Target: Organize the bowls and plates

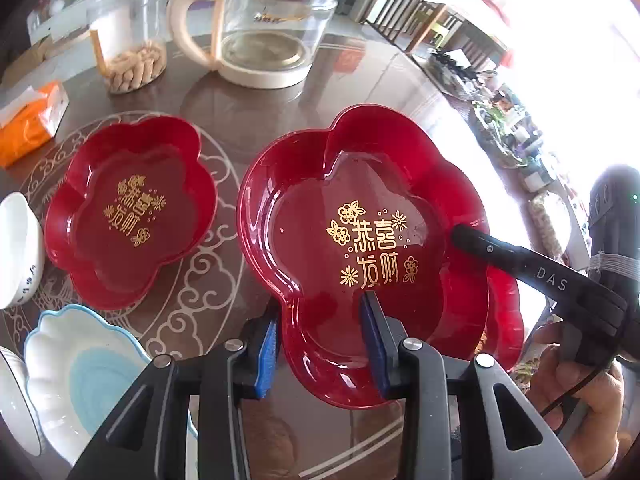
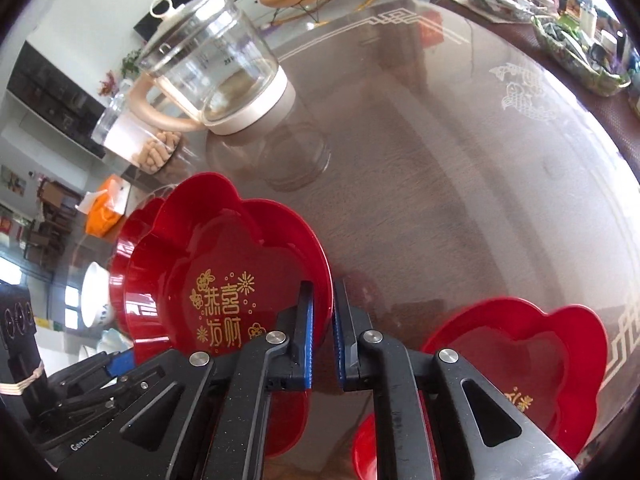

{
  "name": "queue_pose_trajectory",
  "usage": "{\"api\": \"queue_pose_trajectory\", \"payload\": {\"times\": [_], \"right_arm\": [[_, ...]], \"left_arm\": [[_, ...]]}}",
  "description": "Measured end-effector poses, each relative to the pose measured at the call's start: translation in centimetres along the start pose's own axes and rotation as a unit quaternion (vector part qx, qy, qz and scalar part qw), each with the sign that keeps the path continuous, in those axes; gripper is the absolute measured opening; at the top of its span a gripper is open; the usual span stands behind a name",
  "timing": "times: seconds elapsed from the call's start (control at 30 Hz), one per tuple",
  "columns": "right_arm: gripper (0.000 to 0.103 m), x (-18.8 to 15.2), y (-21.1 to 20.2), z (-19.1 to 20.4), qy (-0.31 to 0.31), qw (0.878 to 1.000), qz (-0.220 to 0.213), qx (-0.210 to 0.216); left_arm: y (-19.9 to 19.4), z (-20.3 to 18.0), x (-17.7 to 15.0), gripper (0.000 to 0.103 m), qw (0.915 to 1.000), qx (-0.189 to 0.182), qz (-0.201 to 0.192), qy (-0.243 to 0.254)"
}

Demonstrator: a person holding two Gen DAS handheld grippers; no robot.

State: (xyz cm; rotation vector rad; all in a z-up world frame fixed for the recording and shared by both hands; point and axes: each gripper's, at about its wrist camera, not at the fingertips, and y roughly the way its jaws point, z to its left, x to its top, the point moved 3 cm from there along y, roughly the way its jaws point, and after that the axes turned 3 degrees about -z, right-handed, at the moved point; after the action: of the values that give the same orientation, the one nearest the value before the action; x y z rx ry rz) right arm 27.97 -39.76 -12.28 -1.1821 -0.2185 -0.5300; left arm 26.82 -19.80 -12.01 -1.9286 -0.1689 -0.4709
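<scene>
A red flower-shaped plate with gold characters (image 1: 360, 216) is held above the table. My left gripper (image 1: 322, 340) straddles its near rim, its blue pads still apart around the rim. My right gripper (image 2: 322, 320) is shut on the same plate's (image 2: 208, 272) right rim; its black finger shows in the left wrist view (image 1: 504, 256). A second red plate (image 1: 128, 208) lies on the table to the left. A third red plate (image 2: 532, 360) lies at the lower right in the right wrist view.
A glass kettle (image 1: 264, 28) and a glass jar of snacks (image 1: 132, 36) stand at the back. An orange tissue pack (image 1: 32, 120) lies at the far left. A white bowl (image 1: 18, 248) and a blue-and-white dish (image 1: 80, 368) sit at the left.
</scene>
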Motion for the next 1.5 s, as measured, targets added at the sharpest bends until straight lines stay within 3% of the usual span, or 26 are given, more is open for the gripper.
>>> {"api": "queue_pose_trajectory", "payload": {"times": [0.17,0.3,0.5,0.67,0.83,0.97,1.03,1.07,1.13,1.2,1.37,1.5], "right_arm": [[0.012,-0.9,-5.6,-1.7,0.010,0.999,-0.035,-0.009],[0.013,-2.5,-8.4,-4.9,0.041,0.997,-0.051,-0.035],[0.014,-5.5,-9.7,-11.1,0.116,0.990,-0.057,-0.058],[0.014,-7.8,-9.3,-13.4,0.156,0.984,-0.058,-0.069],[0.015,-9.5,-8.5,-13.6,0.147,0.983,-0.054,-0.097],[0.019,-10.0,-8.6,-13.7,0.140,0.981,-0.063,-0.117],[0.020,-10.2,-8.9,-13.8,0.144,0.980,-0.063,-0.121],[0.023,-10.3,-9.0,-13.8,0.147,0.980,-0.061,-0.122],[0.042,-10.6,-9.5,-13.7,0.150,0.980,-0.066,-0.115],[0.050,-10.7,-10.4,-13.6,0.145,0.977,-0.080,-0.135],[0.052,-11.2,-13.5,-12.0,0.118,0.972,-0.132,-0.157],[0.060,-12.3,-16.7,-9.2,0.100,0.961,-0.194,-0.168]], "left_arm": [[-0.6,-5.0,-0.1,0.036,0.9989,-0.016,-0.010,0.044],[1.9,-9.9,-0.6,0.036,0.9969,-0.022,0.000,0.075],[5.6,-14.4,-2.0,0.037,0.9906,0.002,0.014,0.136],[6.9,-16.0,-2.8,0.037,0.9851,0.017,0.017,0.170],[7.6,-16.5,-2.8,0.042,0.9808,0.037,0.006,0.191],[7.3,-17.0,-2.6,0.071,0.9771,0.047,-0.018,0.207],[6.8,-17.0,-2.4,0.077,0.9755,0.051,-0.030,0.212],[6.4,-16.9,-2.3,0.078,0.9759,0.052,-0.034,0.209],[5.8,-16.4,-2.1,0.078,0.9783,0.050,-0.038,0.197],[4.8,-15.7,-1.9,0.078,0.9811,0.045,-0.040,0.184],[0.6,-13.3,-2.3,0.079,0.9777,0.044,-0.079,0.190],[-3.6,-9.3,-4.3,0.081,0.9722,0.069,-0.124,0.187]]}}
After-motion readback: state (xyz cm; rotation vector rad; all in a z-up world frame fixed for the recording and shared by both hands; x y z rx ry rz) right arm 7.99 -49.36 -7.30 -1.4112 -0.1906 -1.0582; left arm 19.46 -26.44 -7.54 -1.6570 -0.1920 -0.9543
